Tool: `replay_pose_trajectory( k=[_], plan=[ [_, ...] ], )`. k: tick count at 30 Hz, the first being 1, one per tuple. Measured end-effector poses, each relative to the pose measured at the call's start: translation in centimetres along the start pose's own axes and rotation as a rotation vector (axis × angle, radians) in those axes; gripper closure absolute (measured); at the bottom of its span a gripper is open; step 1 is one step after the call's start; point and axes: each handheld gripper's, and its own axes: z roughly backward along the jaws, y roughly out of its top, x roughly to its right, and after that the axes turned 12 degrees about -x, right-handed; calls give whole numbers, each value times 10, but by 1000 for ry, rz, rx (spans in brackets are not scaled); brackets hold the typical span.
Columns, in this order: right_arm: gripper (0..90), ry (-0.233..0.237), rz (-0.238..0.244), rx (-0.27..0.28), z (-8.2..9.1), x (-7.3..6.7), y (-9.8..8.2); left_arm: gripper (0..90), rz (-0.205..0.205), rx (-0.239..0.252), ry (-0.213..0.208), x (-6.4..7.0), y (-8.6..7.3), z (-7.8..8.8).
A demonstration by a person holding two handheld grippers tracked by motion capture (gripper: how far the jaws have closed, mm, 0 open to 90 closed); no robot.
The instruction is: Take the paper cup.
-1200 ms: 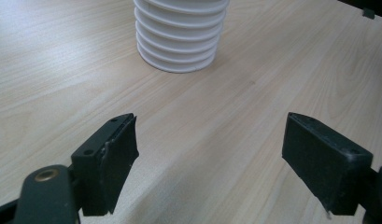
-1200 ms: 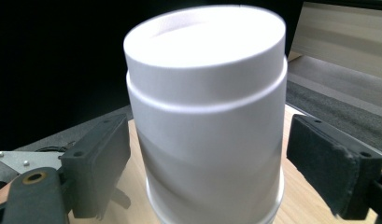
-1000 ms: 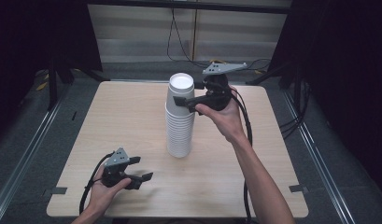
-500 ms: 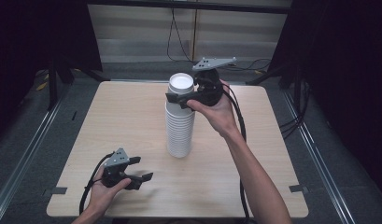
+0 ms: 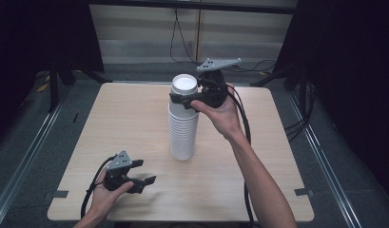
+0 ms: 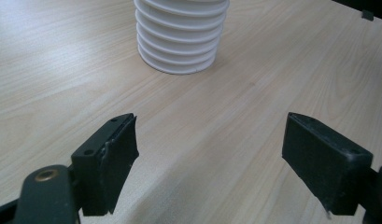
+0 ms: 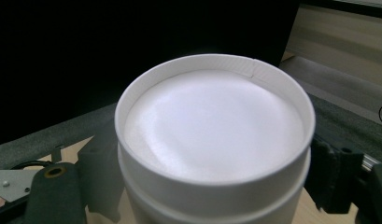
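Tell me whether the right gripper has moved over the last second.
Yes. The right gripper slid left toward the cup stack; its fingers now flank the top cup.

A tall stack of white paper cups [image 5: 183,121] stood upside down near the middle of the wooden table [image 5: 135,118] and was the one obstacle on it. Bare tabletop lay open on every side of the stack, to the left, to the right and toward the near edge. The right gripper [image 5: 185,99] crowded the top of the stack, a jaw on each side of the uppermost cup [image 7: 212,140], with the hand just behind it on the stack's right. The left gripper [image 5: 143,173] sat near the front left edge, jaws spread wide, with clear table between it and the stack's base [image 6: 179,60].
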Motion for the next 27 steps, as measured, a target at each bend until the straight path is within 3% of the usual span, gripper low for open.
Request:
replay_pose_trajectory(
  k=[27],
  plan=[
    [217, -15, -32, 154, 30, -4, 14, 180, -1, -5, 0, 0, 0, -2]
  ],
)
